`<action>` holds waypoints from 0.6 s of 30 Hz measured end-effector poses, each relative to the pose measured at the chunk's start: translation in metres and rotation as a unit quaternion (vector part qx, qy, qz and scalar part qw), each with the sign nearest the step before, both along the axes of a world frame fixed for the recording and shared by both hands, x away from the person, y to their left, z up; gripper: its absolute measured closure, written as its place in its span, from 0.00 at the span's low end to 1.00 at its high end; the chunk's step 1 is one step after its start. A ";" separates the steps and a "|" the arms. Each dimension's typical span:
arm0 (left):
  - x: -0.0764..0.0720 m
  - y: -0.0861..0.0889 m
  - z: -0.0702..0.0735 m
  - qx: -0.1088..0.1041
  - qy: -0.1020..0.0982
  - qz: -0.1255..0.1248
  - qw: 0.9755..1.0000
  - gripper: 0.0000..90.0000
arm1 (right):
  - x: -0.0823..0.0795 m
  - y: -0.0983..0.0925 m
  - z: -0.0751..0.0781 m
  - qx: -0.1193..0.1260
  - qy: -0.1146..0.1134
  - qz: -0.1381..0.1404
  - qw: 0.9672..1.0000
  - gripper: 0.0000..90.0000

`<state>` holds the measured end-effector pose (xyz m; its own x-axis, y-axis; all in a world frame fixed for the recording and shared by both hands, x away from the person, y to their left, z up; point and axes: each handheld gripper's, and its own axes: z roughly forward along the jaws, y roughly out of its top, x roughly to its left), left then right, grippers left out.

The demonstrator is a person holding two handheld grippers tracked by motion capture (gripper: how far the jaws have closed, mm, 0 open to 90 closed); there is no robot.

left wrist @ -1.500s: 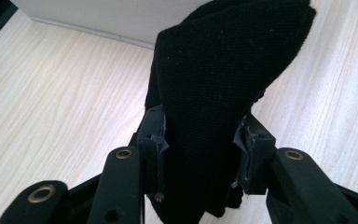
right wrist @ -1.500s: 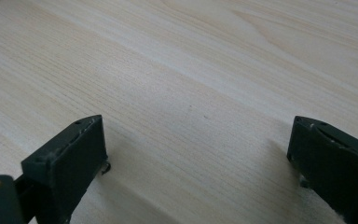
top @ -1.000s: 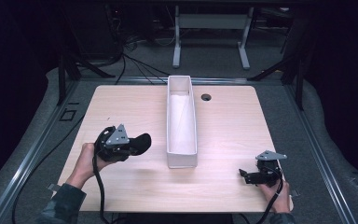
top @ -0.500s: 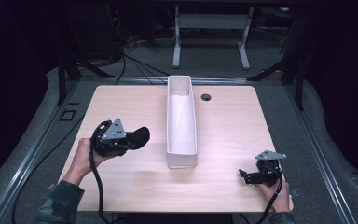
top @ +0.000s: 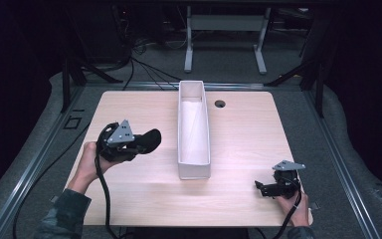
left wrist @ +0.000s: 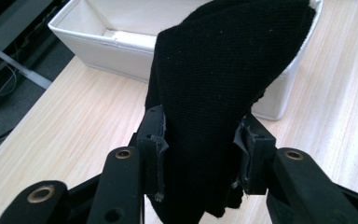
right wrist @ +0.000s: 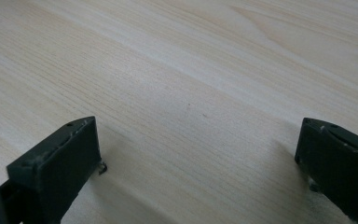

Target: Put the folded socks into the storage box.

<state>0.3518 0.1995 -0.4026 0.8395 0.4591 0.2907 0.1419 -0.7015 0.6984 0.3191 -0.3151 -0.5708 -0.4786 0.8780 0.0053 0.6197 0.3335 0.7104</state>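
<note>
The table (top: pixel 238 144) has a pale wood-grain top, smooth and matt, with fine straight lines running through it in the right gripper view. The black sock (left wrist: pixel 223 93) is a soft knitted cloth, matt and slightly fuzzy, flecked with specks of lint. The white bin (top: pixel 194 164) looks like stiff fabric-covered board, matt, with a creased lining inside. The left gripper (left wrist: pixel 200 154) has black matt plastic jaws with brass-coloured rivets and worn, frayed pad edges; the right gripper (right wrist: pixel 200 163) shows the same dull black plastic, scuffed pale at the corners. A grey metal-looking plate tops each gripper.

Black cloth's (left wrist: pixel 223 93) lower end cut off
</note>
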 end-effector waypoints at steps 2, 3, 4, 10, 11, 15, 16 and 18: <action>0.001 0.000 0.002 -0.003 -0.001 0.001 1.000 0.67 | 0.000 0.000 0.000 0.000 0.000 0.000 1.000 0.00; 0.001 -0.001 0.003 -0.002 -0.002 0.000 1.000 0.67 | 0.000 0.000 0.000 0.000 0.000 0.000 1.000 0.00; 0.002 -0.001 0.004 -0.002 -0.004 0.000 1.000 0.67 | 0.000 0.000 0.000 0.000 0.000 0.000 1.000 0.00; 0.005 -0.004 0.011 -0.007 -0.007 -0.004 1.000 0.67 | 0.000 0.000 0.000 0.000 0.000 0.000 1.000 0.00; 0.006 -0.005 0.012 -0.007 -0.009 -0.004 1.000 0.67 | 0.000 0.000 0.000 0.000 0.000 0.000 1.000 0.00; 0.008 -0.008 0.015 -0.010 -0.010 -0.007 1.000 0.67 | 0.000 0.000 0.000 0.000 0.000 0.000 1.000 0.00; 0.008 -0.009 0.016 -0.011 -0.011 -0.007 1.000 0.67 | 0.000 0.000 0.000 0.000 0.000 0.000 1.000 0.00; 0.009 -0.010 0.017 -0.012 -0.012 -0.008 1.000 0.67 | 0.000 0.000 0.000 0.000 0.000 0.000 1.000 0.00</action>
<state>0.3609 0.1896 -0.3854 0.8393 0.4534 0.3000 0.1143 -0.6867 0.7179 0.3192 -0.3152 -0.5708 -0.4790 0.8778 0.0056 0.6198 0.3337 0.7102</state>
